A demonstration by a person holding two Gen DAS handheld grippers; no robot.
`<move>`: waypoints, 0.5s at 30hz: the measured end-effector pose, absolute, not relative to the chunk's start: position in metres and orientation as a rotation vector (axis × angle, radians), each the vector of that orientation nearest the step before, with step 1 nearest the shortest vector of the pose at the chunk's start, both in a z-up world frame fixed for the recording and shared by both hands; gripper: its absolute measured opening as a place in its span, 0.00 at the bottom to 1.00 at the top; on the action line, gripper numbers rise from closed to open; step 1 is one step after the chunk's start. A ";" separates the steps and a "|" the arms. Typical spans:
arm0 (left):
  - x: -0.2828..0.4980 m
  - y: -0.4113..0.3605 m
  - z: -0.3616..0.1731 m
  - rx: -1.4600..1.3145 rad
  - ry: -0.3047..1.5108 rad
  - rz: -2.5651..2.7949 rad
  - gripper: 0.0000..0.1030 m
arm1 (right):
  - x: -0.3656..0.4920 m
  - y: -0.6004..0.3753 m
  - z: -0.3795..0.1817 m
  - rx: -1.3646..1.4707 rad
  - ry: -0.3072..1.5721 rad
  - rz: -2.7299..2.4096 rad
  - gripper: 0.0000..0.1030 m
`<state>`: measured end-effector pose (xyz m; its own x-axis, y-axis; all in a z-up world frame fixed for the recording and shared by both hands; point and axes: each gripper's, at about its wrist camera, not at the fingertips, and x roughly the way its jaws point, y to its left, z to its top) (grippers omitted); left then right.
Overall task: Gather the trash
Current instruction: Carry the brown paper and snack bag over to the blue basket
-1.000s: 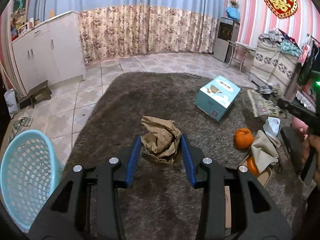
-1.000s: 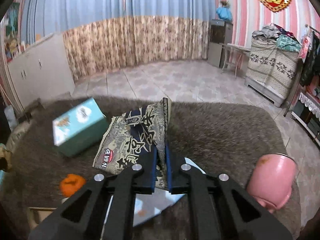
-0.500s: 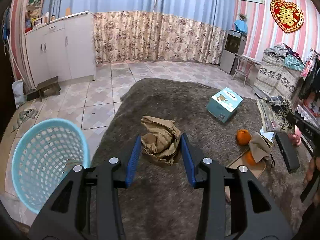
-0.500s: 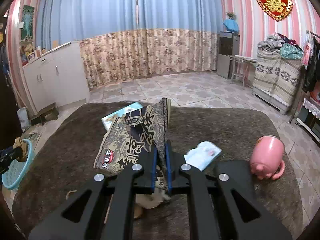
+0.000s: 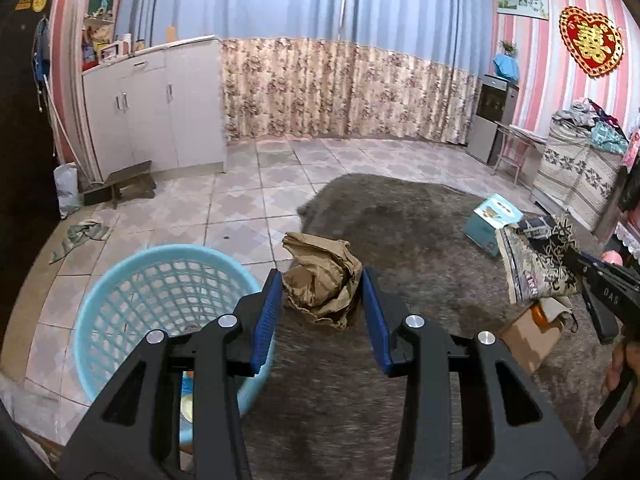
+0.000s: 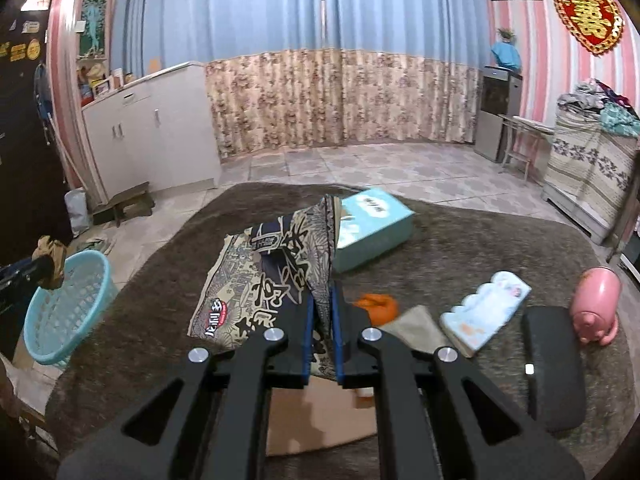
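My left gripper [image 5: 320,280] is shut on a crumpled brown paper bag [image 5: 320,278] and holds it in the air, just right of a light blue mesh basket [image 5: 160,300]. My right gripper [image 6: 321,300] is shut on a printed snack wrapper [image 6: 276,276], lifted above the grey rug [image 6: 460,248]. The right wrist view also shows the basket [image 6: 68,312] at far left, with the left gripper and the brown bag [image 6: 50,260] above its rim. The wrapper shows in the left wrist view [image 5: 536,264] at right.
On the rug lie a teal box [image 6: 372,228], an orange fruit [image 6: 378,306], a white packet [image 6: 486,314], a pink piggy bank [image 6: 596,308], a black pad [image 6: 554,364] and cardboard [image 6: 320,412]. White cabinets [image 5: 156,108] stand at left, tiled floor [image 5: 248,208] beyond.
Both grippers have risen and swung left with their loads. The basket has come closer, now beside my left gripper. The rug items sit lower and farther in view.
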<state>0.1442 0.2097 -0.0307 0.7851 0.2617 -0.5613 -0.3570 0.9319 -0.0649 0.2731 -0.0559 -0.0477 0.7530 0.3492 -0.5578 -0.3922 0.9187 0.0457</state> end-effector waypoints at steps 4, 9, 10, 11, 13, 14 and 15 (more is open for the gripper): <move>0.142 0.227 -0.029 -0.161 0.564 0.358 0.38 | 0.272 -0.036 -0.050 -0.057 0.609 0.439 0.08; 0.140 0.255 -0.028 -0.146 0.552 0.390 0.38 | 0.270 -0.008 -0.052 -0.075 0.610 0.463 0.08; 0.140 0.264 -0.029 -0.142 0.553 0.401 0.38 | 0.269 -0.003 -0.053 -0.080 0.611 0.469 0.08; 0.140 0.270 -0.029 -0.141 0.554 0.405 0.38 | 0.268 0.003 -0.054 -0.085 0.612 0.477 0.08; 0.138 0.282 -0.029 -0.134 0.554 0.415 0.38 | 0.266 0.015 -0.056 -0.096 0.613 0.492 0.08; 0.137 0.285 -0.030 -0.129 0.555 0.420 0.38 | 0.264 0.021 -0.058 -0.102 0.616 0.500 0.08; 0.137 0.292 -0.032 -0.124 0.557 0.431 0.38 | 0.263 0.027 -0.060 -0.108 0.619 0.508 0.08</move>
<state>0.1366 0.2919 -0.0321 0.7624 0.3617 -0.5366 -0.4278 0.9039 0.0015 0.2631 0.0272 -0.0604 0.6967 0.4224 -0.5798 -0.4859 0.8725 0.0517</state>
